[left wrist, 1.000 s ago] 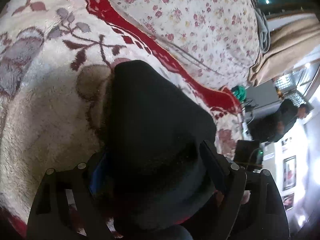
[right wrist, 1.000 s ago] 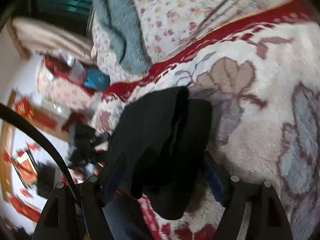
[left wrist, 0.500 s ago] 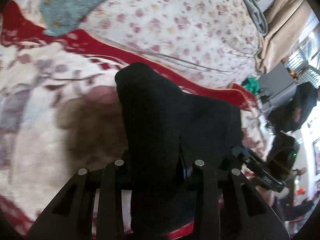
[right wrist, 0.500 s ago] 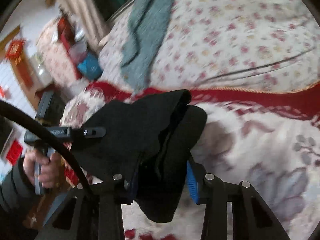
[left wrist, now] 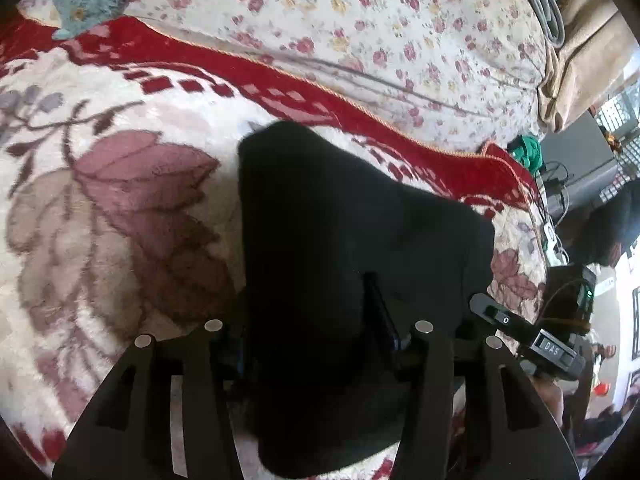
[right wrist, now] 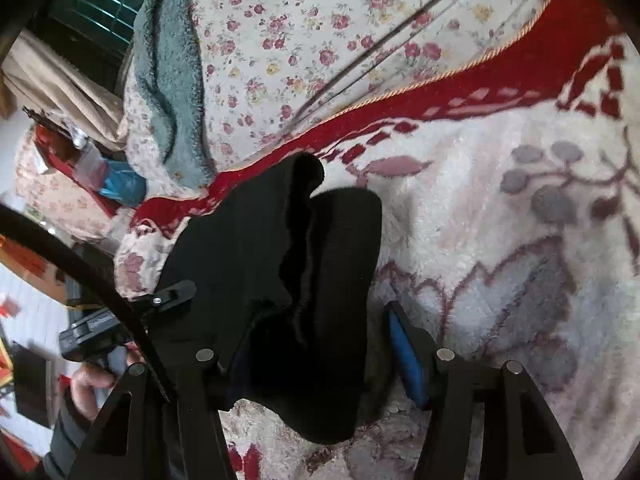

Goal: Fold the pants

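Observation:
The black pants [left wrist: 340, 220] lie as a thick folded bundle on a cream plush blanket [left wrist: 100, 240] with leaf patterns. My left gripper [left wrist: 308, 312] has its jaws opening. The fabric still fills the gap and touches both fingers, and its right finger [left wrist: 376, 308] is sunk in the cloth. In the right wrist view the pants [right wrist: 280, 260] show a doubled edge. My right gripper [right wrist: 312, 332] is opening too. Its blue right pad [right wrist: 406, 356] stands clear of the cloth, which leans toward the left finger. Each gripper shows at the edge of the other's view.
A red border [left wrist: 320, 92] runs across the blanket just beyond the pants, with a floral quilt [left wrist: 400, 40] behind it. A teal towel [right wrist: 168, 92] lies on the quilt. The bed edge drops to cluttered floor [left wrist: 568, 208]. A hand [right wrist: 92, 384] holds the left gripper's handle.
Both grippers closed on the fold half a second ago and now stand wider. The pants bundle has moved forward toward the red border. The right pad has come off the cloth.

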A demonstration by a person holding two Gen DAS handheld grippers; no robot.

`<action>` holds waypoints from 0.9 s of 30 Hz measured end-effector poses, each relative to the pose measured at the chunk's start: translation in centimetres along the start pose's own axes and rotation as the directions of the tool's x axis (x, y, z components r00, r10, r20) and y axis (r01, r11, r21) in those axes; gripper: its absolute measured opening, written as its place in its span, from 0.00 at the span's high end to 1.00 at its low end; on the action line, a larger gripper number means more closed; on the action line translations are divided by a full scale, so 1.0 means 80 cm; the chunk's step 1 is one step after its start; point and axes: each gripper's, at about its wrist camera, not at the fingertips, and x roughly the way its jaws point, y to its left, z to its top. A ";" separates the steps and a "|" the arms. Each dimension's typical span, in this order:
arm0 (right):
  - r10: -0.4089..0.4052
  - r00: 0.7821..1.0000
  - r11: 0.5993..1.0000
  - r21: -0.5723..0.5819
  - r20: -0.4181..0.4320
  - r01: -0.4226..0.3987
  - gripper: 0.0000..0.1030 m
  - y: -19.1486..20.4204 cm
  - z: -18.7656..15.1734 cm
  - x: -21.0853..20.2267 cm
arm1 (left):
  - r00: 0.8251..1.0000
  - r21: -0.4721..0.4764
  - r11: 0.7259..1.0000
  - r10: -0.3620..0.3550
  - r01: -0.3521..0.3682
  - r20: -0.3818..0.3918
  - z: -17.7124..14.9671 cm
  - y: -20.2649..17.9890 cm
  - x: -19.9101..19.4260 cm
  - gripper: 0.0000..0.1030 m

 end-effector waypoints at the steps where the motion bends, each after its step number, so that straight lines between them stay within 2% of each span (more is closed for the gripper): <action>1: -0.029 0.999 0.999 -0.014 0.021 0.029 0.44 0.007 0.002 -0.008 | 0.998 0.007 0.999 0.040 -0.040 0.044 -0.001 -0.004 -0.013 0.45; 3: -0.102 0.985 0.991 -0.067 0.135 0.112 0.44 0.032 0.002 -0.043 | 0.985 0.033 0.995 0.093 -0.098 0.142 -0.009 -0.018 -0.043 0.38; 4: -0.106 0.976 0.988 -0.089 0.192 0.125 0.44 0.046 0.000 -0.062 | 0.979 0.041 0.993 0.100 -0.109 0.178 -0.014 -0.026 -0.060 0.35; 5: -0.091 0.973 0.989 -0.096 0.211 0.113 0.44 0.053 0.000 -0.072 | 0.974 0.044 0.992 0.103 -0.114 0.202 -0.020 -0.032 -0.071 0.31; 6: -0.064 0.973 0.991 -0.100 0.221 0.087 0.44 0.065 -0.003 -0.088 | 0.968 0.059 0.991 0.107 -0.124 0.228 -0.031 -0.044 -0.087 0.29; 8: -0.073 0.973 0.989 -0.111 0.217 0.099 0.44 0.086 -0.014 -0.109 | 0.961 0.120 0.981 0.119 -0.152 0.251 -0.055 -0.065 -0.102 0.27; 11: -0.129 0.974 0.977 -0.147 0.187 0.157 0.44 0.124 -0.042 -0.127 | 0.948 0.251 0.937 0.175 -0.243 0.266 -0.102 -0.091 -0.098 0.27; 13: -0.165 0.968 0.962 -0.184 0.190 0.200 0.44 0.142 -0.066 -0.133 | 0.942 0.307 0.905 0.219 -0.293 0.253 -0.134 -0.090 -0.079 0.27; 14: -0.201 0.956 0.944 -0.219 0.215 0.247 0.44 0.154 -0.082 -0.135 | 0.943 0.308 0.901 0.242 -0.306 0.230 -0.141 -0.088 -0.070 0.27; 15: -0.227 0.943 0.927 -0.243 0.244 0.286 0.44 0.162 -0.095 -0.137 | 0.946 0.311 0.901 0.244 -0.303 0.214 -0.145 -0.088 -0.067 0.27; 16: -0.252 0.930 0.908 -0.267 0.269 0.323 0.44 0.169 -0.105 -0.135 | 0.949 0.314 0.906 0.218 -0.283 0.229 -0.146 -0.089 -0.073 0.27; 17: -0.287 0.914 0.872 -0.316 0.288 0.373 0.44 0.180 -0.120 -0.127 | 0.951 0.314 0.911 0.197 -0.267 0.238 -0.146 -0.088 -0.077 0.27; 19: -0.334 0.895 0.809 -0.397 0.296 0.433 0.44 0.187 -0.136 -0.110 | 0.956 0.300 0.921 0.185 -0.249 0.227 -0.144 -0.082 -0.077 0.27; 21: -0.392 0.877 0.772 -0.419 0.278 0.478 0.44 0.179 -0.139 -0.097 | 0.963 0.270 0.934 0.183 -0.234 0.199 -0.140 -0.077 -0.072 0.27; 23: -0.409 0.871 0.762 -0.423 0.272 0.490 0.44 0.172 -0.137 -0.096 | 0.963 0.263 0.936 0.184 -0.233 0.195 -0.141 -0.078 -0.072 0.27; 27: -0.388 0.884 0.803 -0.374 0.260 0.463 0.44 0.154 -0.131 -0.104 | 0.963 0.295 0.926 0.185 -0.237 0.195 -0.147 -0.086 -0.072 0.27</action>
